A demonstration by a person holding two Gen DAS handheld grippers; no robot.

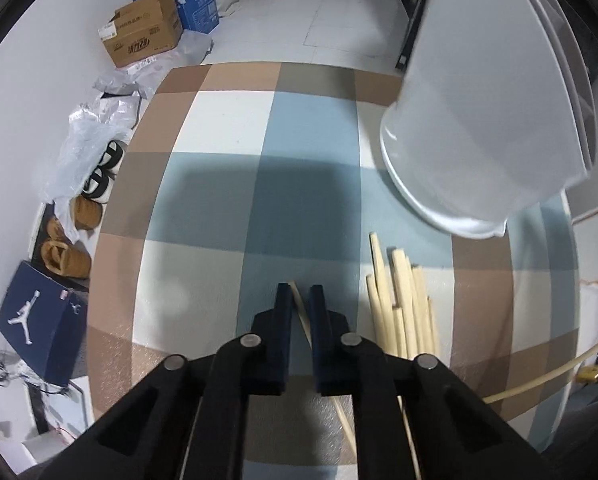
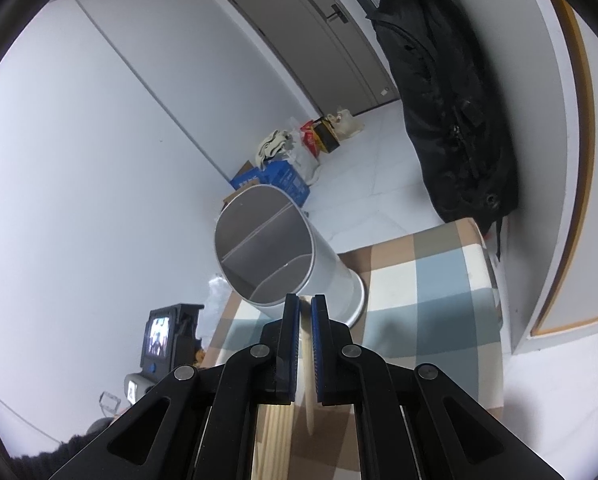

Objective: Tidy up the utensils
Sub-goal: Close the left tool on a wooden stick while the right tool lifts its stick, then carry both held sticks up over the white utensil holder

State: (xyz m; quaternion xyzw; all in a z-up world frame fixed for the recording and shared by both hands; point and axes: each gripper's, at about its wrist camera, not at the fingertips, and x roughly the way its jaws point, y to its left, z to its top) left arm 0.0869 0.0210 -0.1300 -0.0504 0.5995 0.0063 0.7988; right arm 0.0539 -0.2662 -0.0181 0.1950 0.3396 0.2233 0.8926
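Observation:
In the left wrist view my left gripper (image 1: 299, 290) points down at the checked tablecloth (image 1: 219, 184). It is shut on a thin wooden chopstick (image 1: 301, 312) that runs slantwise between its jaws. Just right of it, several pale chopsticks (image 1: 403, 308) lie in a loose bundle on the cloth. The white utensil holder (image 1: 479, 120) stands at the upper right, beyond the bundle. In the right wrist view my right gripper (image 2: 305, 300) is shut on another chopstick (image 2: 308, 364), just short of the holder's (image 2: 267, 256) open, divided mouth.
The floor left of the table holds cardboard boxes (image 1: 143, 32), plastic bags, slippers and a blue shoebox (image 1: 39, 324). A cream cable (image 1: 547, 376) crosses the table's right edge. A black coat (image 2: 447, 92) hangs on the wall beside the table. A small screen (image 2: 159, 336) stands at lower left.

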